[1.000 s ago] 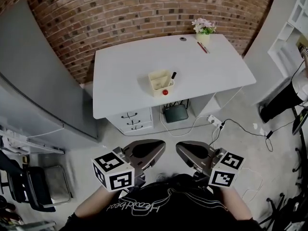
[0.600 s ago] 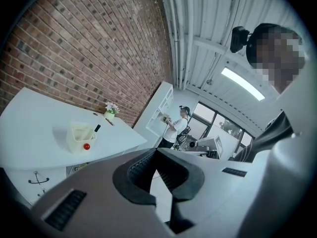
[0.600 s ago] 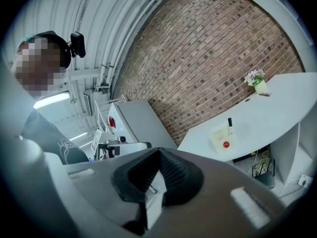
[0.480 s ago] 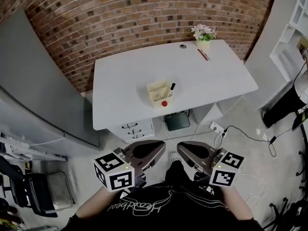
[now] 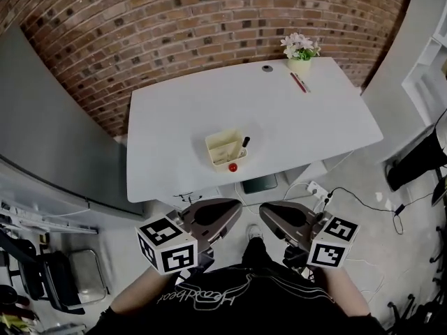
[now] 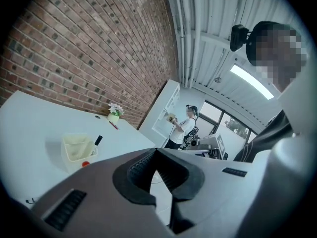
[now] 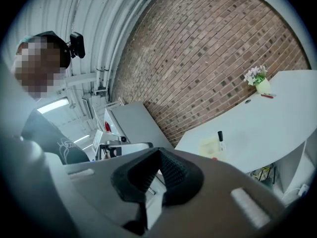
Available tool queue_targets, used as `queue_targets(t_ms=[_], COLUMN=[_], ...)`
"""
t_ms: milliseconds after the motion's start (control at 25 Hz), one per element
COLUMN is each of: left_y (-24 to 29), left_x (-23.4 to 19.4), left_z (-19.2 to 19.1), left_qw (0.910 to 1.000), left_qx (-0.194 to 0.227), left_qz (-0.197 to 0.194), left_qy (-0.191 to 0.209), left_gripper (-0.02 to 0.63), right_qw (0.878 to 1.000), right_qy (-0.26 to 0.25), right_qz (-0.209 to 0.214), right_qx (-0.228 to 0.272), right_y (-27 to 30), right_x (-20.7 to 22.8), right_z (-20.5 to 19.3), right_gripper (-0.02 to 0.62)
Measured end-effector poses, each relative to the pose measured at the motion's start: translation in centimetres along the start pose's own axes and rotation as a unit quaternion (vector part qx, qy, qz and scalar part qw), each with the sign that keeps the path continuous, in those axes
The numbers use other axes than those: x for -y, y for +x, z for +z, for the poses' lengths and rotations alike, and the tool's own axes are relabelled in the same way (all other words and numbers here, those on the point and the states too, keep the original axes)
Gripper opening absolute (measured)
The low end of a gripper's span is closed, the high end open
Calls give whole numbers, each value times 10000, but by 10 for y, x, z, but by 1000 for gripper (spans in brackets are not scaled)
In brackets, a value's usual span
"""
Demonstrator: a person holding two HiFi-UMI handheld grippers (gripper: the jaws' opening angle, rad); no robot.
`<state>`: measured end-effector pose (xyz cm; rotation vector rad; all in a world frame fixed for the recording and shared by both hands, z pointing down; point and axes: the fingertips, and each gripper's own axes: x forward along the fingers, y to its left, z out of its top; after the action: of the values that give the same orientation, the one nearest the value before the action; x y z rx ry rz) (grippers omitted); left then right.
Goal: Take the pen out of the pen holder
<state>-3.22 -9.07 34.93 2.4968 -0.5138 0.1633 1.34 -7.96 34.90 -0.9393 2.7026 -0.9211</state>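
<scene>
Your left gripper (image 5: 229, 209) and right gripper (image 5: 271, 213) both have their fingers closed together, with nothing between them. Both are held on your side of the pen holder (image 5: 225, 149), well apart from it and off the edge of the worktop (image 5: 174, 110). The pen (image 5: 244, 143) stands inside the pen holder at its right side, black cap up. A small red thing (image 5: 232, 167) sits at the pen holder's front.

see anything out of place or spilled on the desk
Nothing spilled or damaged. The pen holder stands upright, black-capped pen inside; only a red pen lies loose by the flower pot.
</scene>
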Motion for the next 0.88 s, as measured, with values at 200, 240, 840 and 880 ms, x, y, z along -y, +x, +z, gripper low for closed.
queue_targets(t_ms=[200, 240, 840, 880], left_y=[27, 32, 79, 81], left_x=[-23, -28, -112, -116], left_z=[10, 12, 18, 17], left_qw=[9999, 9998, 9922, 9915], left_qx=[-65, -85, -495, -530], left_qz=[99, 124, 1143, 1181], left_qy=[-99, -87, 103, 121], left_gripper=[2, 2, 60, 69], right_qw=[9999, 9999, 9976, 9974], right_qy=[122, 138, 582, 609], right_qz=[53, 68, 208, 214], right_qx=[-65, -74, -304, -317], right_y=[9, 11, 34, 34], right_x=[35, 42, 116, 119], right_z=[17, 21, 39, 38], right_gripper=[3, 3, 3, 3])
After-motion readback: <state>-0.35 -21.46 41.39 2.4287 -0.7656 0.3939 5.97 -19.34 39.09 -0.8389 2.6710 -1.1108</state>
